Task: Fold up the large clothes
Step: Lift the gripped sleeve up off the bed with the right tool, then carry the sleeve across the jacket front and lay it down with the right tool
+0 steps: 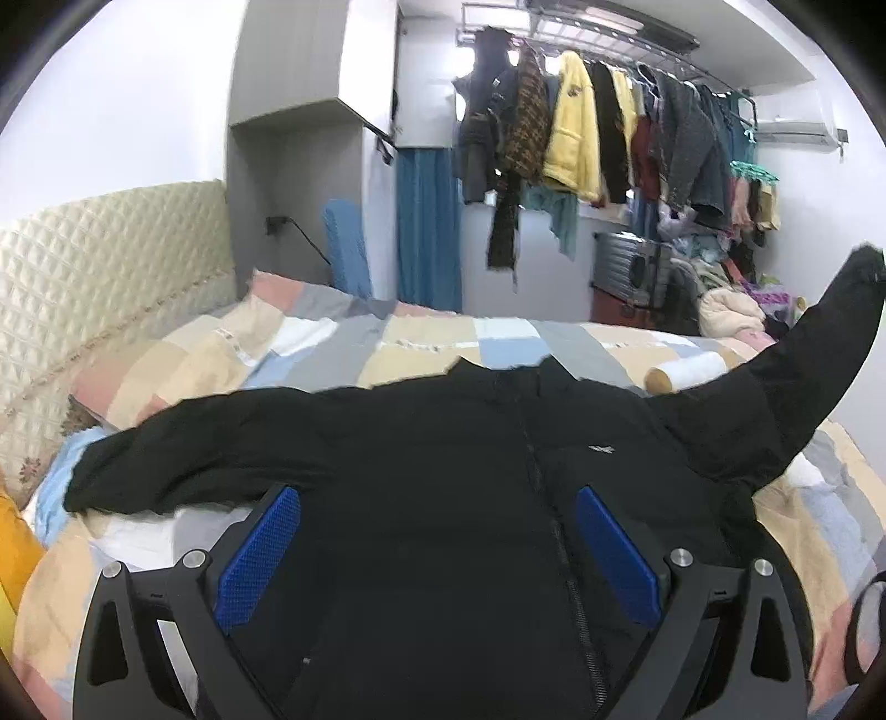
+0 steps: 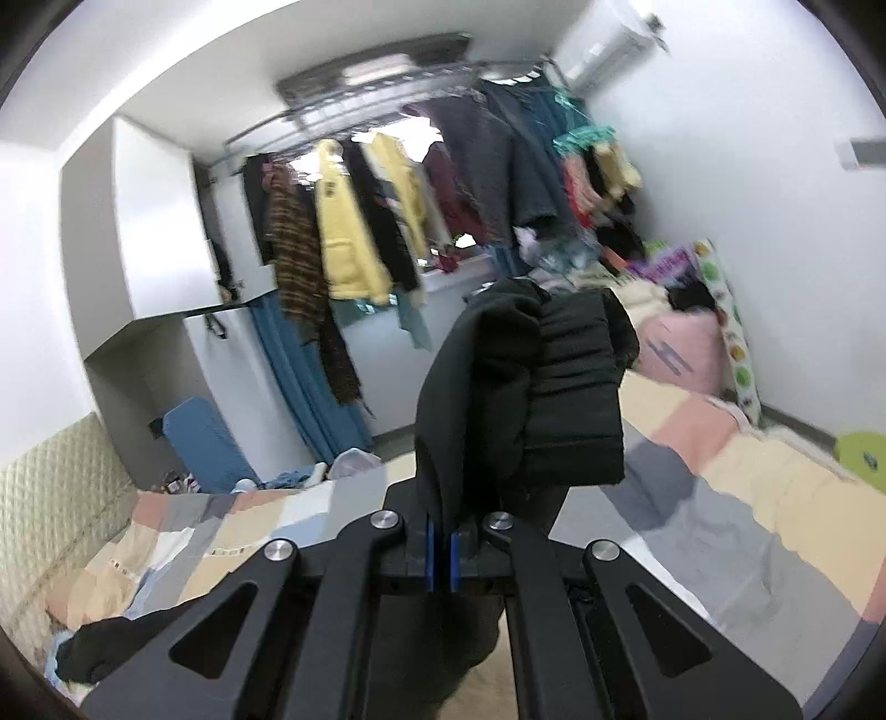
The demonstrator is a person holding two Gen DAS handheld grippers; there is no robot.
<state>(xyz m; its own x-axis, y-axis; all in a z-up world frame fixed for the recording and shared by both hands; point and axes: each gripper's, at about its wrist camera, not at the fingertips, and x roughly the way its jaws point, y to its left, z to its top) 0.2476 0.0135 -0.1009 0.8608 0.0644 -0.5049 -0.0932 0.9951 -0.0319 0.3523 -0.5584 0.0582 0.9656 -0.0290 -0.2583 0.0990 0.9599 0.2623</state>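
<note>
black zip-front padded jacket (image 1: 470,471) flat on patchwork-quilt bed (image 1: 343,349) | right tongs (image 2: 441,545) pinching raised ribbed sleeve cuff (image 2: 570,399) | left tongs (image 1: 437,531) spread, holding nothing | risk: thin grip, cuff may slip; unpinned body may drag

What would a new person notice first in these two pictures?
A black jacket lies spread over the patchwork bed, with the open left tongs above it. The right tongs are shut on its sleeve cuff, lifted high. Behind, a crowded clothes rack hangs by the far wall.

We see white walls, a quilted headboard (image 1: 105,266), a patchwork bed (image 1: 421,343), a laden clothes rail (image 1: 609,50) and an air conditioner (image 1: 797,130).
</note>
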